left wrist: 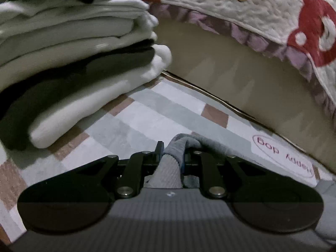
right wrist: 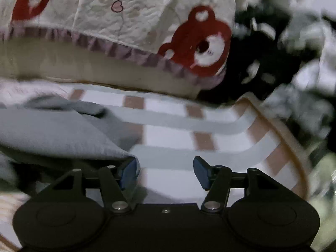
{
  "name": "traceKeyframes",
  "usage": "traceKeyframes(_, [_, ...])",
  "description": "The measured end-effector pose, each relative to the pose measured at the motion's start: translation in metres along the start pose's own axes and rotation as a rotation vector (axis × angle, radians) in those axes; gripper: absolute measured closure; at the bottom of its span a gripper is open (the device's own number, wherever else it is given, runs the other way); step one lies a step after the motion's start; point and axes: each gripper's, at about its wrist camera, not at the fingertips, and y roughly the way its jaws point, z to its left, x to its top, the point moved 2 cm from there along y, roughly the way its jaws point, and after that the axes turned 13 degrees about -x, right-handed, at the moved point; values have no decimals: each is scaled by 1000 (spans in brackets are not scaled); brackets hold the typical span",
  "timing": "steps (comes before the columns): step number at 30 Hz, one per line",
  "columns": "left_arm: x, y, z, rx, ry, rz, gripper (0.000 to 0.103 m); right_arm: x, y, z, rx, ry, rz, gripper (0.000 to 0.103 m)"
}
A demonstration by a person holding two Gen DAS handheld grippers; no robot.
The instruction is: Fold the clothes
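Observation:
A grey ribbed garment (left wrist: 171,168) is pinched between the fingers of my left gripper (left wrist: 172,154), which is shut on it low over the checked bedsheet (left wrist: 147,113). In the right wrist view the same grey garment (right wrist: 52,130) lies spread on the sheet at the left, its edge touching the left blue pad (right wrist: 128,172). My right gripper (right wrist: 166,169) stands open above the checked sheet (right wrist: 172,138) with nothing between its fingers.
A stack of folded white, grey and black clothes (left wrist: 84,58) sits at the left. A cream quilt with red bears and a purple frill (left wrist: 252,16) drapes over a beige headboard (left wrist: 231,79) ahead. A dark jumbled pile (right wrist: 268,52) lies right of the bed corner.

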Motion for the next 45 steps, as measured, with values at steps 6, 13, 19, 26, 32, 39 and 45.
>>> traceKeyframes(6, [9,-12,-1,-58,-30,-34,91,-16,13,-30,-260,193,51,39])
traceKeyframes(13, [12,-16,-14,-30,31,-42,91,-43,-24,-62,299,458,161,43])
traceKeyframes(19, [6,-11,-9,-22,24,-23,91,-81,-12,27,317,303,294,39])
traceKeyframes(26, [0,-16,-20,62,116,-57,91,-88,3,43,5,110,76,99])
traceKeyframes(32, [9,-54,-40,97,197,-150,91,-56,-37,-32,-134,203,-53,100])
traceKeyframes(39, [34,-129,-48,106,183,-308,91,-18,-76,-79,-139,146,-164,101])
traceKeyframes(45, [83,-118,-60,109,263,-298,91,78,-23,-71,-34,78,-163,101])
